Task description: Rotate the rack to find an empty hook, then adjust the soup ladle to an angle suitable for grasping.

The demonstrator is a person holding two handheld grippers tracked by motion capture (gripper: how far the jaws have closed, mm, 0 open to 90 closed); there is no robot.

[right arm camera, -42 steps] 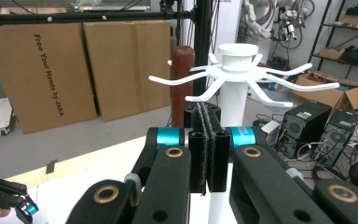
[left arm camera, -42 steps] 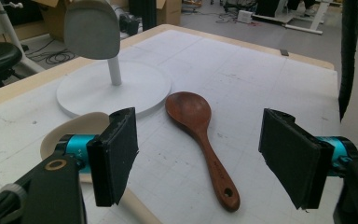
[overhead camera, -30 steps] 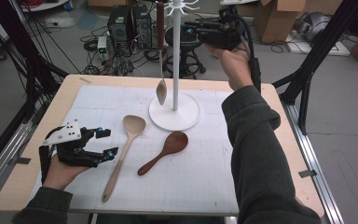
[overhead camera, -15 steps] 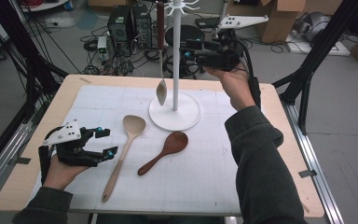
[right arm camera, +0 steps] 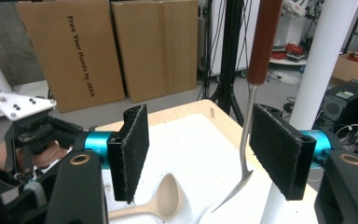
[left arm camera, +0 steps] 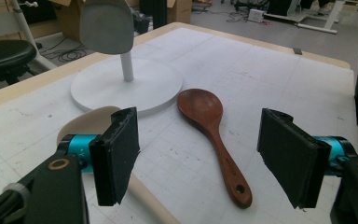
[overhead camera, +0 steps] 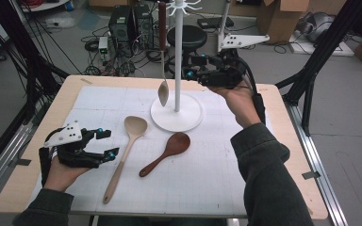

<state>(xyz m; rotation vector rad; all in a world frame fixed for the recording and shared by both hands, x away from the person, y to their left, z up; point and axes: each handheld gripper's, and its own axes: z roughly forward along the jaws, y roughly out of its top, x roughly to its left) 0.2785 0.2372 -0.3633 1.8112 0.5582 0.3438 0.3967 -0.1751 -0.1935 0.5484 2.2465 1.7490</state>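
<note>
Metal spoon point(overhead camera: 163, 70) hangs on the white rack point(overhead camera: 177, 56) near the table's far edge. Right gripper point(overhead camera: 199, 74), jaws just opening, empty beside it. Two wooden spoons point(overhead camera: 168, 151) lie mid-table, unhung. Left gripper point(overhead camera: 107, 143) spread, idle near left edge.

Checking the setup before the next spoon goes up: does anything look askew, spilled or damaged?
Nothing stands out. The metal spoon hangs straight on the white stand; the pale wooden spoon and dark wooden spoon lie flat and apart on the mat.
</note>
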